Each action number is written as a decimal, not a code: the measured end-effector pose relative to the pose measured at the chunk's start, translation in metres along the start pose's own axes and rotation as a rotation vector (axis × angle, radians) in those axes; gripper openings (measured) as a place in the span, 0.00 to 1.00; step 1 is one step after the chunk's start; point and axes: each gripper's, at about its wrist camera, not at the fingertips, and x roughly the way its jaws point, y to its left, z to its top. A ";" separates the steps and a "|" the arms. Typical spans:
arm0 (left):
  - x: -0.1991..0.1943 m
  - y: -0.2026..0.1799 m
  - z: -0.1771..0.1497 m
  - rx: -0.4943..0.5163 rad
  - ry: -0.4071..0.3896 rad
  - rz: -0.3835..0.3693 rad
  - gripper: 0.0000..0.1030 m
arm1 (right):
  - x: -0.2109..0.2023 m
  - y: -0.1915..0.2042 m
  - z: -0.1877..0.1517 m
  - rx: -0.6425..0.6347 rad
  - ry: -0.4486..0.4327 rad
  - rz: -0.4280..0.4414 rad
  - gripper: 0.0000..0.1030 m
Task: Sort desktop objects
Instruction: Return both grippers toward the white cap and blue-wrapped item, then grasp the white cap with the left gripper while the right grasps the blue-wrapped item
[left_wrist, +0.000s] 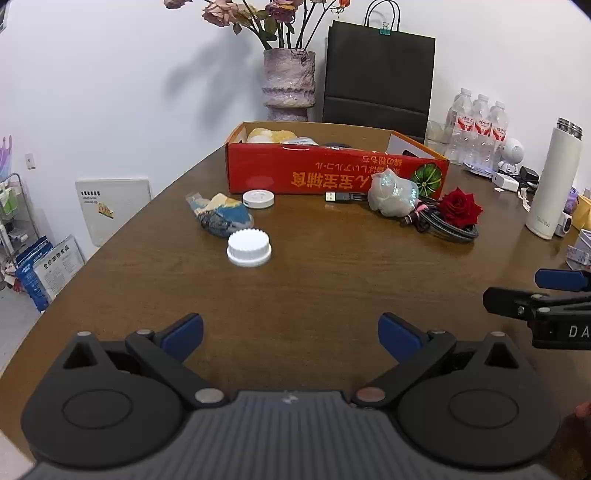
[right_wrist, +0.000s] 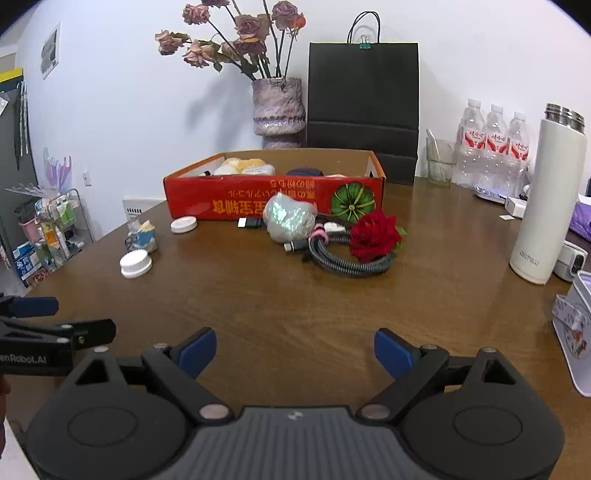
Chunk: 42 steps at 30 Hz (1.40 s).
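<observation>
1. Both tongs hover low over the near edge of the table (right_wrist: 295, 295), nothing picked yet. The left gripper (left_wrist: 290, 338) stands wide open and empty; the right gripper (right_wrist: 294, 352) gapes wide too, jaws widening a touch, nothing between them.
2. Loose things sit toward the far edge, in front of the red box (right_wrist: 273, 199): white cap (left_wrist: 248, 247) and crumpled wrapper (left_wrist: 221, 216) on the left, white disc (left_wrist: 258, 198) against the box wall.
3. Right side: the rose (right_wrist: 373, 234) rests on the coiled cable (right_wrist: 347, 260), touching the shiny bag (right_wrist: 290, 219). Grab one and the others may drag along.
4. The cap is smooth and round; an off-centre pinch could squirt it toward the table's left edge.
5. The tall white flask (right_wrist: 546, 199) stands at the right edge; a wide swing could topple it.
</observation>
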 end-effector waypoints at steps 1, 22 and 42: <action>0.004 0.002 0.004 -0.003 -0.004 0.006 0.99 | 0.003 0.001 0.003 -0.001 -0.002 0.001 0.90; 0.076 0.052 0.049 -0.129 0.040 -0.039 0.38 | 0.082 0.044 0.048 -0.125 0.082 0.092 0.80; 0.006 0.116 0.031 -0.216 -0.026 0.073 0.38 | 0.159 0.160 0.094 -0.264 0.119 0.288 0.13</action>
